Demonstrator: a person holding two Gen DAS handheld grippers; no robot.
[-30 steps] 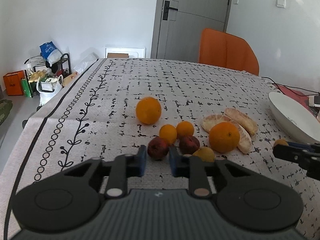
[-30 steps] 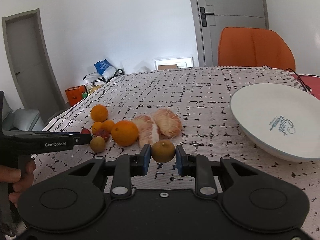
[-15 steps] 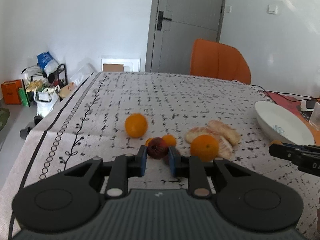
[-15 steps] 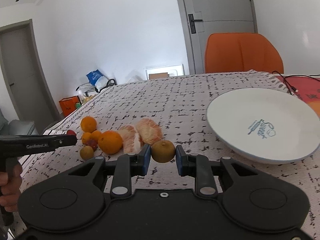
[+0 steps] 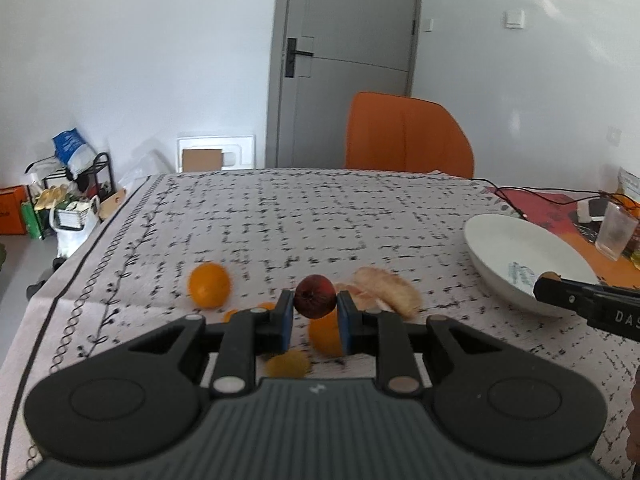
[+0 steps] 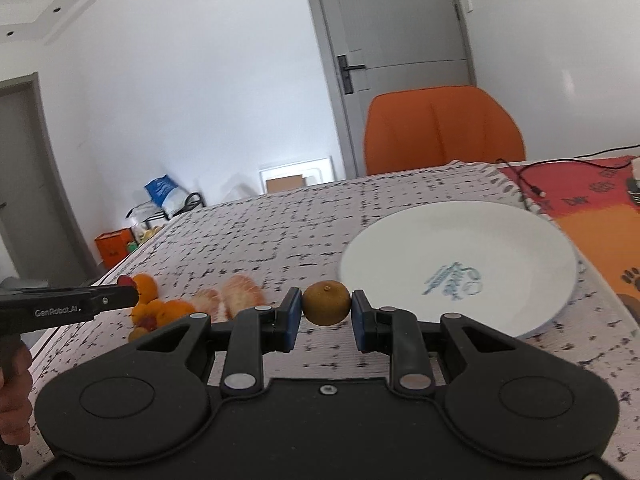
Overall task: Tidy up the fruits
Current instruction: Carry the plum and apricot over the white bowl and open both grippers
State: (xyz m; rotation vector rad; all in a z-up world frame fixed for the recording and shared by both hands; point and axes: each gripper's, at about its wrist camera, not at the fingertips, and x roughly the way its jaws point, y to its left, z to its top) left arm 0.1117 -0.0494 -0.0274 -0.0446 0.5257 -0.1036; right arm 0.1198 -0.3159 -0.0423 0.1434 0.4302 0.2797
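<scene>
Patterned tablecloth (image 5: 320,216): oranges (image 5: 209,290), peeled segments (image 5: 384,286), white plate (image 6: 460,236) nearby.

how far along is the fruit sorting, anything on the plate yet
Nothing is on the white plate yet. In hand: the left gripper holds a dark red fruit, the right gripper a brownish-yellow fruit. Left: the oranges and peeled segments on the tablecloth.

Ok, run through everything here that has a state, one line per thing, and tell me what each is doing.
Left gripper: shut on the dark red fruit, held above the table.
Right gripper: shut on the brownish fruit, held near the plate.
White plate: empty, on the tablecloth.
Loose oranges: lying on the tablecloth.
Peeled citrus: open, on the tablecloth.
Door: closed.
</scene>
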